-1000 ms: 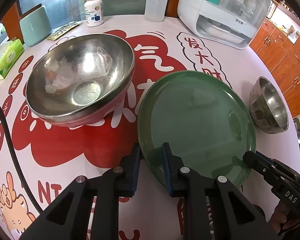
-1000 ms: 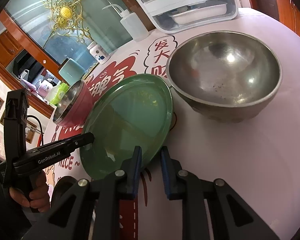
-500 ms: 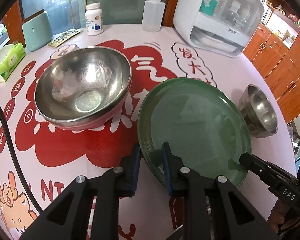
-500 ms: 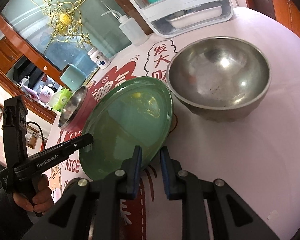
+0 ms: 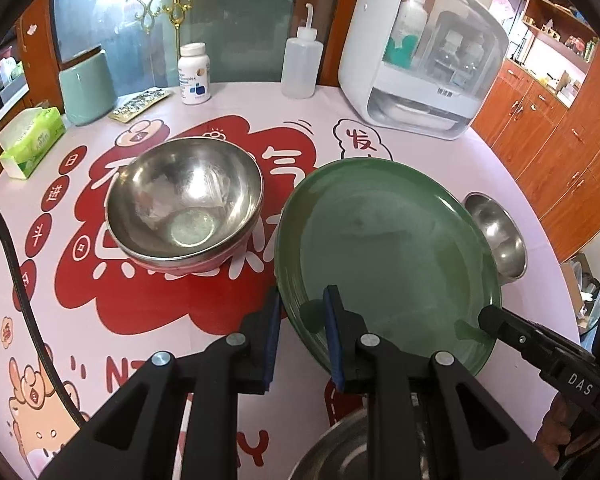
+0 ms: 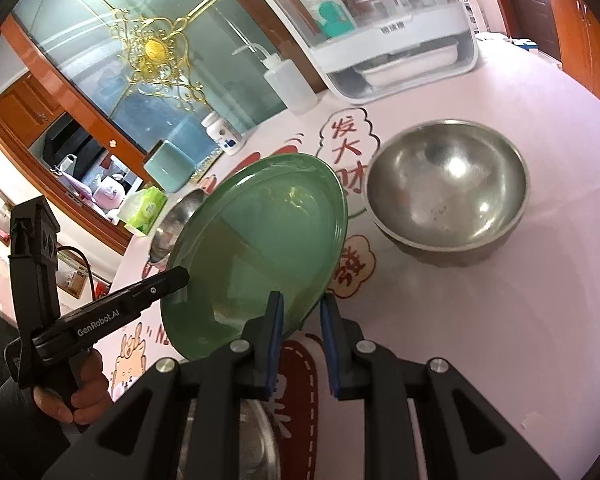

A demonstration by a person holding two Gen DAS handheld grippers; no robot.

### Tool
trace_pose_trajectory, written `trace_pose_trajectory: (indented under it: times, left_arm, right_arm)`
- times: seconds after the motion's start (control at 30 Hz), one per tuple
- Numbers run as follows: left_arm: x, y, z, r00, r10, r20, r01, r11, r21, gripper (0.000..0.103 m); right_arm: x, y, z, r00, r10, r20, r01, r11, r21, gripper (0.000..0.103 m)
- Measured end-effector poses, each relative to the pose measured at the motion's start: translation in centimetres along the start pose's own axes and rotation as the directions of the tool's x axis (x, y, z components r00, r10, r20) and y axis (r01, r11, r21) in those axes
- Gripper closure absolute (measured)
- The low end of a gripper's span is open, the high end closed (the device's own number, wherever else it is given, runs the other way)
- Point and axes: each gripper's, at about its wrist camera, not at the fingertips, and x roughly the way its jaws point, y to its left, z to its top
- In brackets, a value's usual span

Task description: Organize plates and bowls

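Two grippers hold the plate (image 5: 388, 248) by opposite edges: your left gripper (image 5: 300, 332) has its fingers closed on the near-left rim, and your right gripper (image 6: 302, 328) has its fingers closed on the near-right rim. Compared with a second ago, the plate sits higher and more tilted, clear of the worktop (image 5: 140, 320), and both bowls look farther below. Judge this as a lift under way; the plate is now free to carry to a stacking spot.

Note the red bowl (image 5: 186, 204) to the left of the plate and the steel bowl (image 6: 446, 190) to its right, both on the worktop. A further steel rim (image 5: 340, 452) shows under your grippers.

The worktop carries a pink cloth with red print. At its far edge stand a white cabinet (image 5: 424, 60), squeeze bottle (image 5: 300, 64), pill bottle (image 5: 195, 74), green canister (image 5: 86, 88) and tissue box (image 5: 32, 140). Wooden cupboards (image 5: 560, 128) line the room.
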Motion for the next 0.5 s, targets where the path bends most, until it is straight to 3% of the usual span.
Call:
trace_pose_trajectory:
  times: [0.5]
  left_arm:
    - [-5.6, -0.2, -2.6, 0.999, 0.017, 0.041, -0.016, 0.999, -0.028, 0.084]
  right_arm:
    - [-3.5, 2.3, -0.3, 0.999, 0.048, 0.021, -0.046, 0.997, -0.067, 0.085]
